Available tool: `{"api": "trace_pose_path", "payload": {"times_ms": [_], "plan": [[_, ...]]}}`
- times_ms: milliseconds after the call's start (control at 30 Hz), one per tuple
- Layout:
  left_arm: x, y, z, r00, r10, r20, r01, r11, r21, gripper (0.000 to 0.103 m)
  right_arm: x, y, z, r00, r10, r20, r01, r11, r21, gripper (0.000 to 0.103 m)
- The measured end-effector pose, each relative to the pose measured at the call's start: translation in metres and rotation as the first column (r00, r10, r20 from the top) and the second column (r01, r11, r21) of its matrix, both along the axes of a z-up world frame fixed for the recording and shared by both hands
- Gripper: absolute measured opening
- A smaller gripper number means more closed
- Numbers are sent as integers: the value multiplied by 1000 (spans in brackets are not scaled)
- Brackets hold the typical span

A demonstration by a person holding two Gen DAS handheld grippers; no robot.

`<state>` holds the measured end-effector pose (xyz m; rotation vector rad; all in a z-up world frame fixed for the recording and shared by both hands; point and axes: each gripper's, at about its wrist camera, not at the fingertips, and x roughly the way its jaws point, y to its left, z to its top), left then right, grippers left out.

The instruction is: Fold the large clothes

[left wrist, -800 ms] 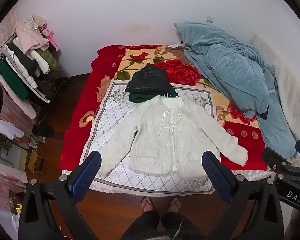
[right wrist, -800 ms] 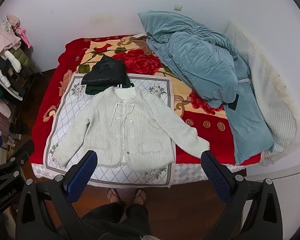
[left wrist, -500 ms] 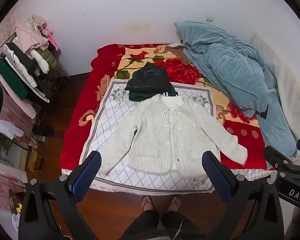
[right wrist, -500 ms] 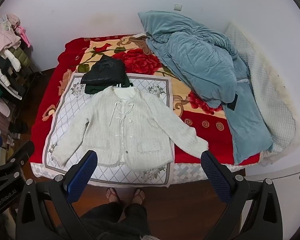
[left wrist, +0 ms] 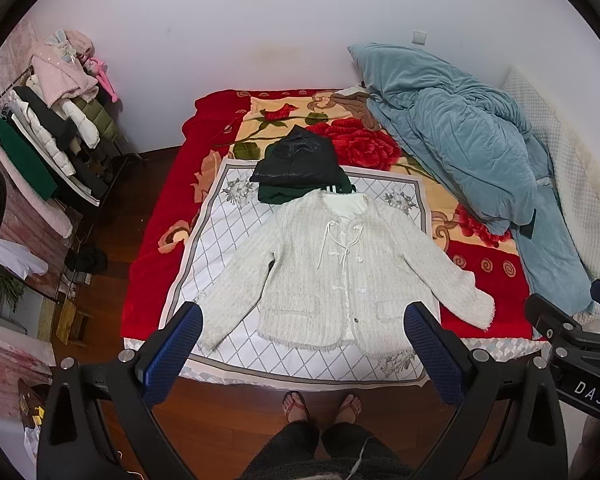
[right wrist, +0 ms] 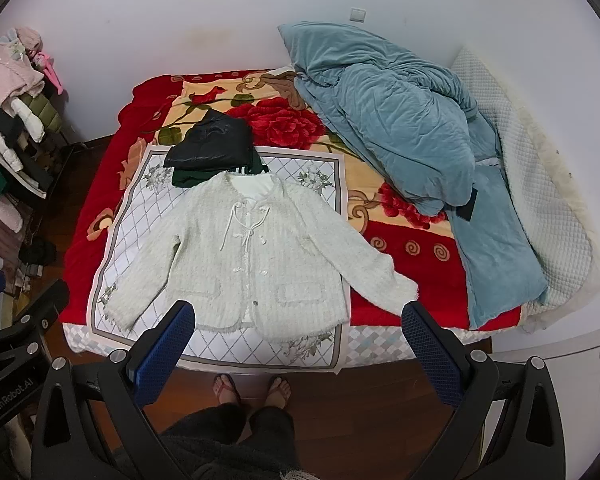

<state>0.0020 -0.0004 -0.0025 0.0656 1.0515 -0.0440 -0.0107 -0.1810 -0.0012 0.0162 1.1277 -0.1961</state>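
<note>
A white knitted cardigan [left wrist: 340, 272] lies flat, front up, sleeves spread, on a white patterned cloth [left wrist: 228, 240] on the bed. It also shows in the right wrist view [right wrist: 256, 264]. My left gripper [left wrist: 300, 336] is open and empty, held high above the bed's near edge. My right gripper [right wrist: 300, 336] is open and empty, also high above the near edge. Both are well apart from the cardigan.
Folded black and green clothes [left wrist: 296, 164] lie just beyond the cardigan's collar. A blue duvet [left wrist: 460, 152] is heaped on the bed's right side. A clothes rack [left wrist: 40, 144] stands at the left. The person's feet [left wrist: 320, 404] are on the wooden floor.
Both grippers have drifted slightly; the cardigan sits a little higher in both views. Nothing on the bed has moved.
</note>
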Motion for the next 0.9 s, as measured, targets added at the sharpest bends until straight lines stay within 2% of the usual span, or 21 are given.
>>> {"api": "trace_pose_path", "payload": {"times_ms": [900], "plan": [[-10, 5, 10, 1000, -2, 5, 2, 1000, -2, 103, -1, 5, 4, 1000, 2, 5, -2, 1000, 0, 103]]}}
